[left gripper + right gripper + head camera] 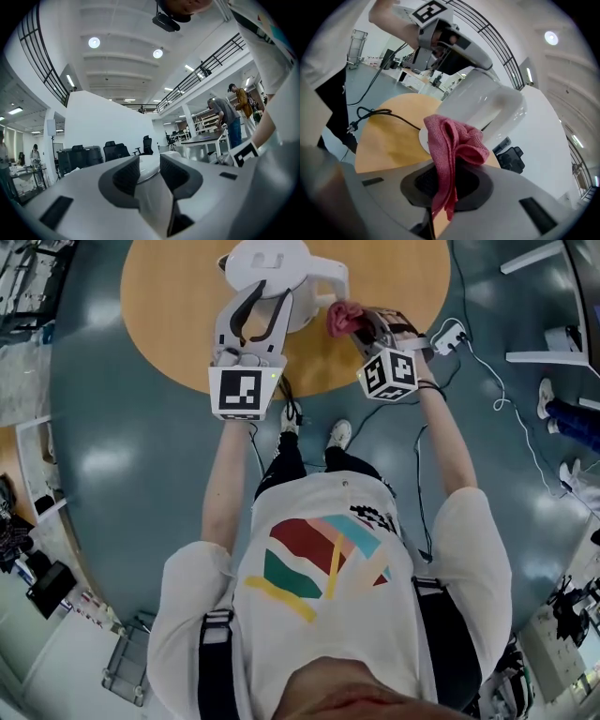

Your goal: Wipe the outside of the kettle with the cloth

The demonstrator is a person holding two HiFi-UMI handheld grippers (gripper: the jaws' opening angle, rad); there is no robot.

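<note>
Two grippers: both at the white kettle [272, 268] on the round wooden table [178, 296].
Left gripper [150, 169]: jaws half apart, astride the kettle's top; pad contact unclear.
Right gripper [451, 182]: clamped on bunched red cloth [452, 140], beside the handle [330, 276]; touching unclear.

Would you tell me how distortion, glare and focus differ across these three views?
Head view: fisheye curves the floor, which carries pale lamp reflections. Left gripper view: ceiling lamps flare and the near jaws look soft. Right gripper view: the red cloth is sharp, the kettle glossy, corners black.
</note>
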